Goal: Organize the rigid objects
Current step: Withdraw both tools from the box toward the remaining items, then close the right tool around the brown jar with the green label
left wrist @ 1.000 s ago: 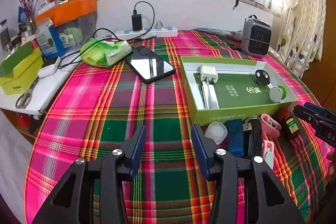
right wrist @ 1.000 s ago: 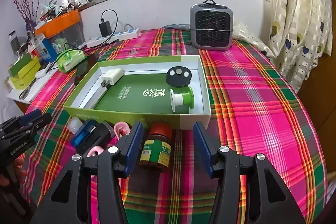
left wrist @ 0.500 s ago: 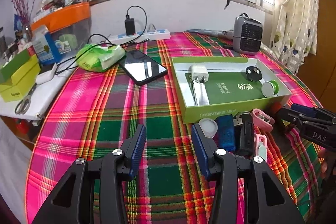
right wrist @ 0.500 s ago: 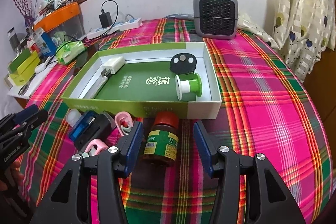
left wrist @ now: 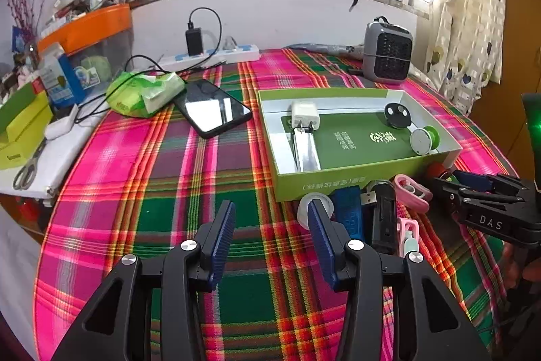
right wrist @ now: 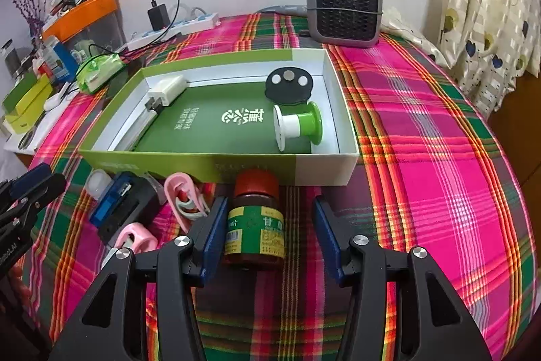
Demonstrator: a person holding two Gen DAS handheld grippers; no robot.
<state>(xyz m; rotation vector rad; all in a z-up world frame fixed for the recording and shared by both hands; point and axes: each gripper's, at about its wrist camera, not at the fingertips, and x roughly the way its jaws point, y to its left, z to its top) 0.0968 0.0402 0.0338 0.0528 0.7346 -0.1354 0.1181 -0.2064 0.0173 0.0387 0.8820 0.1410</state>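
Note:
A brown medicine bottle (right wrist: 255,222) with a red cap and green label lies on the plaid cloth, between the fingers of my open right gripper (right wrist: 270,219), close to the left finger. Just beyond it stands the green box (right wrist: 216,164) holding a white charger (right wrist: 168,89), a black disc (right wrist: 289,83) and a green spool (right wrist: 299,126). Left of the bottle lie pink clips (right wrist: 184,197), a blue USB drive (right wrist: 110,197) and a black block (right wrist: 130,208). My left gripper (left wrist: 270,225) hangs open over bare cloth, with a white cap (left wrist: 312,208) by its right finger.
A phone (left wrist: 213,112), a green tissue pack (left wrist: 145,92) and a power strip (left wrist: 216,56) lie at the back left. A grey heater (right wrist: 345,9) stands behind the box. Scissors (left wrist: 25,171) and boxes crowd the left shelf. Curtains hang on the right.
My right gripper has moved forward, so the bottle now lies between its fingers. The left gripper has drawn back and risen slightly, staying open.

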